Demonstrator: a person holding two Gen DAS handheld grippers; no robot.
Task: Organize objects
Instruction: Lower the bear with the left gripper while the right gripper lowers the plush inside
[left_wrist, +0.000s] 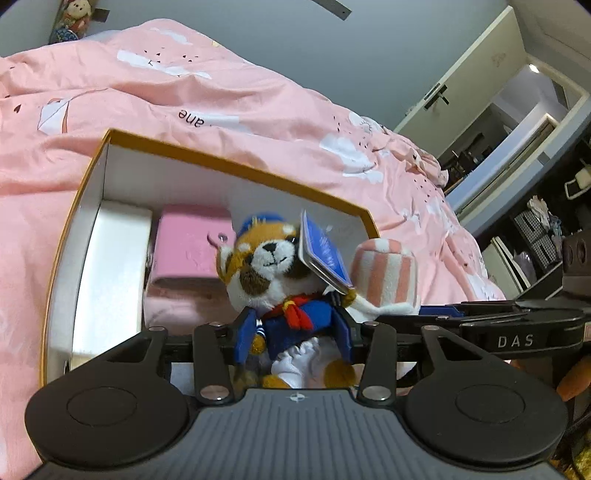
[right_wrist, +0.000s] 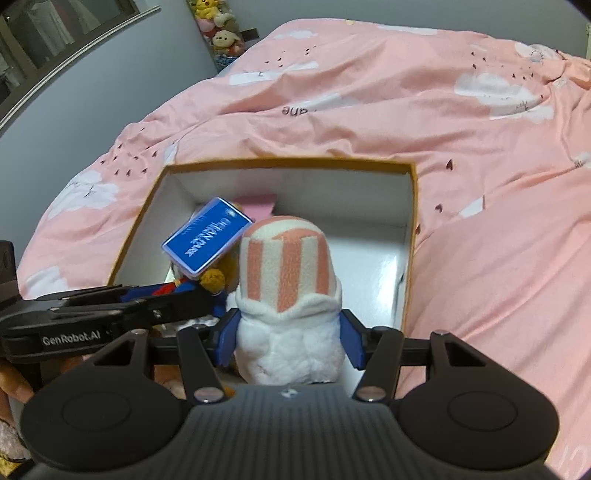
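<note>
Both of your grippers hang over the open box (right_wrist: 410, 229), which sits on the pink duvet (right_wrist: 480, 258), and each carries one soft toy.

Left gripper (left_wrist: 295, 332): its blue pads are clenched on the body of the plush animal in a blue jacket (left_wrist: 275, 266), which faces the camera with a blue tag (left_wrist: 323, 254) standing up beside its head. The toy is above the box interior, toward the near wall; whether it touches the floor of the box you cannot tell from either view.

Right gripper (right_wrist: 290, 339): its pads press the white lower part of the striped pink-and-white plush (right_wrist: 286, 273), held upright over the right half of the box, just beside the first toy.

Already stowed: a white box (left_wrist: 114, 258) stands along the left wall, and a pink box (left_wrist: 188, 251) lies next to it.

Judged progress: the task looks well advanced, with two items packed and two more poised at the container. What remains, as far as the views show, is to lower each plush onto the free floor space at centre and right, release, and withdraw. No other loose items show on the duvet.
</note>
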